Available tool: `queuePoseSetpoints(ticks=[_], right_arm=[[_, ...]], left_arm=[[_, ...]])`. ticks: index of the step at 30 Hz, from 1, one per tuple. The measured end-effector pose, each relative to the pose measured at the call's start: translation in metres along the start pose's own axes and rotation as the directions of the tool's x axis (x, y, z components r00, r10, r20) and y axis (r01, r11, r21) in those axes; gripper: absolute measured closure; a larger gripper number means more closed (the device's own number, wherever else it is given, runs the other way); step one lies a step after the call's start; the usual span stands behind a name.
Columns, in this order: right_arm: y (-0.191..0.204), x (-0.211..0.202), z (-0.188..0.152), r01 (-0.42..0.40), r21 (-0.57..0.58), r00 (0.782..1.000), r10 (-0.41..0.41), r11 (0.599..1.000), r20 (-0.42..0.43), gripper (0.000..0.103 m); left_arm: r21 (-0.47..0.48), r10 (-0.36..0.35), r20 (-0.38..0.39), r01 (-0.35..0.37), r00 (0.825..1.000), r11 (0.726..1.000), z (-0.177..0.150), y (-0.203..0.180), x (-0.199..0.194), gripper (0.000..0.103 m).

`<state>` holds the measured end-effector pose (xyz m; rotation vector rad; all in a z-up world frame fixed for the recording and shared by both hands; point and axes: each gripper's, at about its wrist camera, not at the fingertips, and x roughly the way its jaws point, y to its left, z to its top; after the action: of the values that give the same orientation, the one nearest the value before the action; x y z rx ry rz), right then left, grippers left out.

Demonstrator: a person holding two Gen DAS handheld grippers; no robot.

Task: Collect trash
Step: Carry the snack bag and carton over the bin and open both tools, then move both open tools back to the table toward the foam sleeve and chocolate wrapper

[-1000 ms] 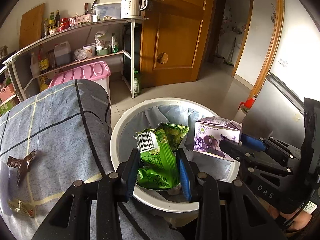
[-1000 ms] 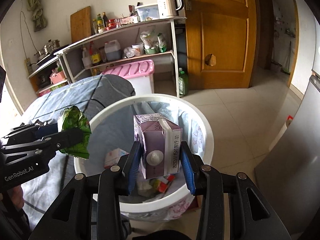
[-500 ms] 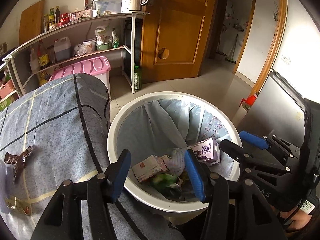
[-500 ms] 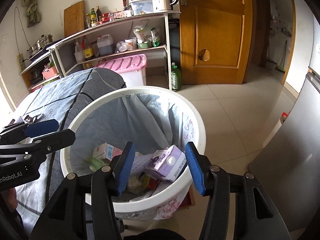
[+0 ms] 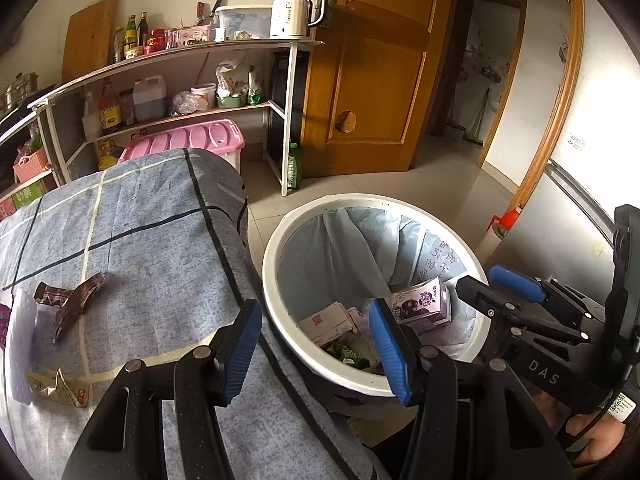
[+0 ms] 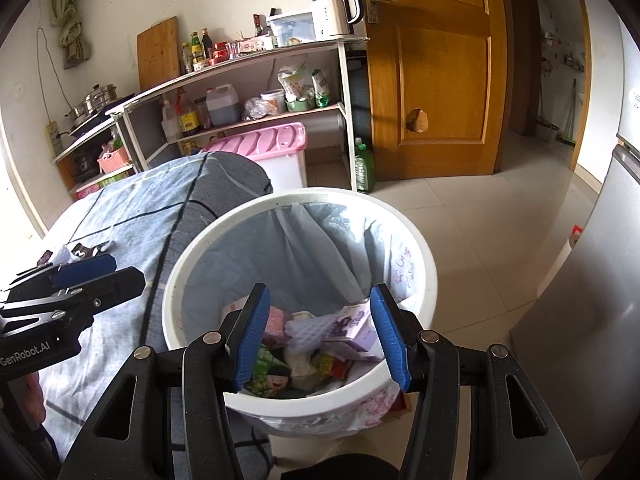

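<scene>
Both our grippers, left gripper (image 5: pixel 316 348) and right gripper (image 6: pixel 320 340), gape wide and empty; the purple carton (image 5: pixel 424 304) lies in the round white plastic-lined bin (image 5: pixel 280 248), crinkly brown wrapper (image 5: pixel 72 300) at center-left.

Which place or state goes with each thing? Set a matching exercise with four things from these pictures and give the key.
Things:
1. purple carton
2. brown wrapper
3. kettle
4. left gripper

Places or states:
A. on the top shelf beside the door
B. open, holding nothing
C. inside the white bin
D. lying on the blue cloth

Pairs: 1-C, 2-D, 3-A, 4-B
</scene>
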<state>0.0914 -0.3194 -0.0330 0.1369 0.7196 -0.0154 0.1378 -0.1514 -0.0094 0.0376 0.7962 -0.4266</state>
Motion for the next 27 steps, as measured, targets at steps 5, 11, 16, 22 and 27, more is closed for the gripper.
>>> queuePoseSetpoints(ticks=[5,11,16,22,27], right_arm=[[0.018,-0.008,0.002,-0.031,-0.025,0.999,0.032,0.999,0.021,0.05],[0.044,-0.012,0.005,-0.08,-0.067,0.996,0.082,0.995,0.029,0.05],[0.067,-0.01,0.006,-0.124,-0.098,0.992,0.126,0.987,0.02,0.05],[0.094,-0.004,0.005,-0.17,-0.132,0.985,0.172,0.977,0.002,0.05],[0.121,-0.002,0.005,-0.209,-0.177,0.978,0.21,0.962,-0.015,0.05]], left_arm=[[-0.027,0.033,0.027,-0.032,0.999,0.999,-0.006,0.018,-0.017,0.047],[-0.079,0.073,0.05,-0.069,0.996,0.995,-0.014,0.047,-0.037,0.047],[-0.125,0.13,0.059,-0.122,0.99,0.985,-0.024,0.077,-0.055,0.047],[-0.187,0.182,0.06,-0.168,0.982,0.968,-0.033,0.11,-0.071,0.047],[-0.222,0.223,0.061,-0.204,0.973,0.953,-0.043,0.134,-0.085,0.047]])
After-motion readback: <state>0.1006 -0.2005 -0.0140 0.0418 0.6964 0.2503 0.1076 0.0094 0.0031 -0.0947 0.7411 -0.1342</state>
